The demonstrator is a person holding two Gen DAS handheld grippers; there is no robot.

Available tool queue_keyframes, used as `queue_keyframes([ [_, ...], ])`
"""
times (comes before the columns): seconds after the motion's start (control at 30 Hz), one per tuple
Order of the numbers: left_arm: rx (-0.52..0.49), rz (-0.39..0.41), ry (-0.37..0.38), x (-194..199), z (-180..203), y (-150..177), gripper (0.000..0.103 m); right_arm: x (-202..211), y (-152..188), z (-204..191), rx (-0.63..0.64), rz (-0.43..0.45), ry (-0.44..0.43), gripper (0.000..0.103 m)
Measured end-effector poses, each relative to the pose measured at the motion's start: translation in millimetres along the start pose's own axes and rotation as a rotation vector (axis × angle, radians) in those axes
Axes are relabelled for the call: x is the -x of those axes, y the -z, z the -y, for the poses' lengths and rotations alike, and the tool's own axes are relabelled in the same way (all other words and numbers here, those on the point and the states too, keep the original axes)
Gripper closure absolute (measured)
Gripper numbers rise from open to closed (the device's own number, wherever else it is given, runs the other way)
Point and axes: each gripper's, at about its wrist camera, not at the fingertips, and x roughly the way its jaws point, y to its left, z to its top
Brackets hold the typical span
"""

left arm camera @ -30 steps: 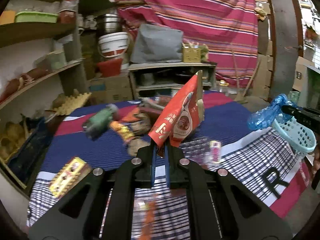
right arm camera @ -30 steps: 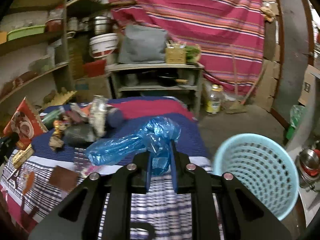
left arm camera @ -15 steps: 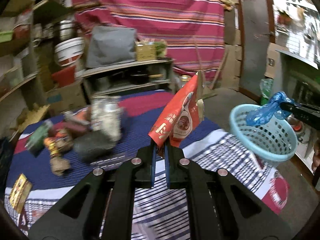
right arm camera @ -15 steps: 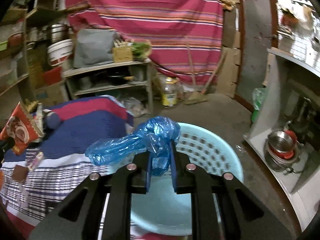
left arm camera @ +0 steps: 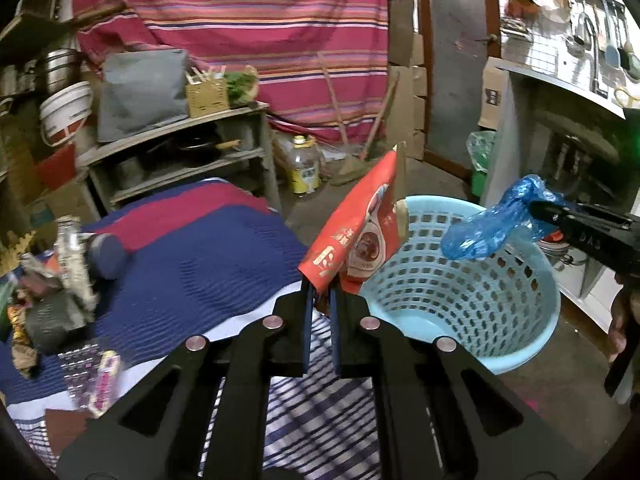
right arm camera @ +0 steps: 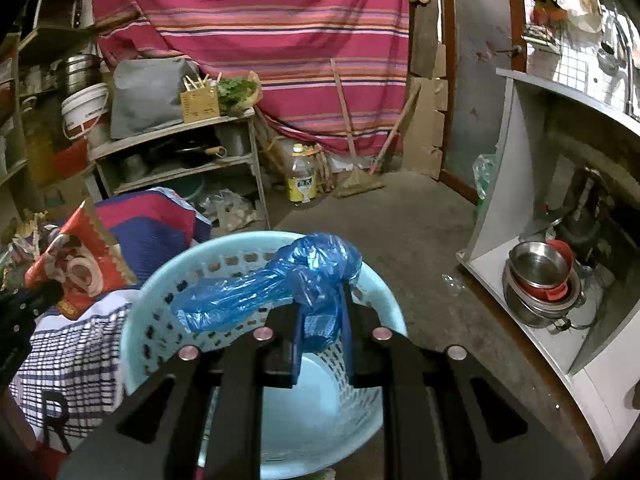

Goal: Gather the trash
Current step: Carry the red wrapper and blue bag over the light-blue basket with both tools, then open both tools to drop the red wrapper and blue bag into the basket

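While the light-blue basket [right arm camera: 256,364] sits on the floor beside the cloth-covered worktop [left arm camera: 208,264], I have my right gripper [right arm camera: 322,320] over its mouth, jaws clenched on a crumpled blue plastic bag [right arm camera: 272,288]. My left gripper [left arm camera: 320,300] pinches a red snack packet [left arm camera: 356,236] upright near the basket's rim. More wrappers, blurred and probably crumpled, lie heaped on the worktop [left arm camera: 60,280].

Basket [right arm camera: 256,400]: smooth pale-blue plastic, perforated wall. Bag [right arm camera: 256,292] in right gripper [right arm camera: 322,320]: thin, crinkled, glossy blue plastic. Packet [left arm camera: 360,236] in left gripper [left arm camera: 320,308]: glossy red foil.
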Motion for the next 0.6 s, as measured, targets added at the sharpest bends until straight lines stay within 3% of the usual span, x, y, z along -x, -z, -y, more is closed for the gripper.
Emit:
queue_keyframes([
  [0.13, -0.022, -0.006, 0.012, -12, 18, -3, 0.096, -8, 4, 9, -0.025, -0.013, -0.004, 0.087],
  [0.23, -0.029, -0.017, 0.019, -19, 27, -4, 0.085, -11, 8, 10, -0.030, -0.021, -0.009, 0.087],
  [0.37, -0.020, -0.008, 0.020, -21, 29, -5, 0.060, -15, 11, 10, -0.023, -0.028, -0.012, 0.087],
  [0.43, -0.008, 0.001, 0.020, -19, 26, -6, 0.056, -17, 12, 8, -0.022, -0.031, -0.014, 0.087],
  [0.6, 0.036, 0.030, -0.012, -10, 14, -4, 0.033, -18, 14, 4, -0.012, -0.035, -0.014, 0.087],
])
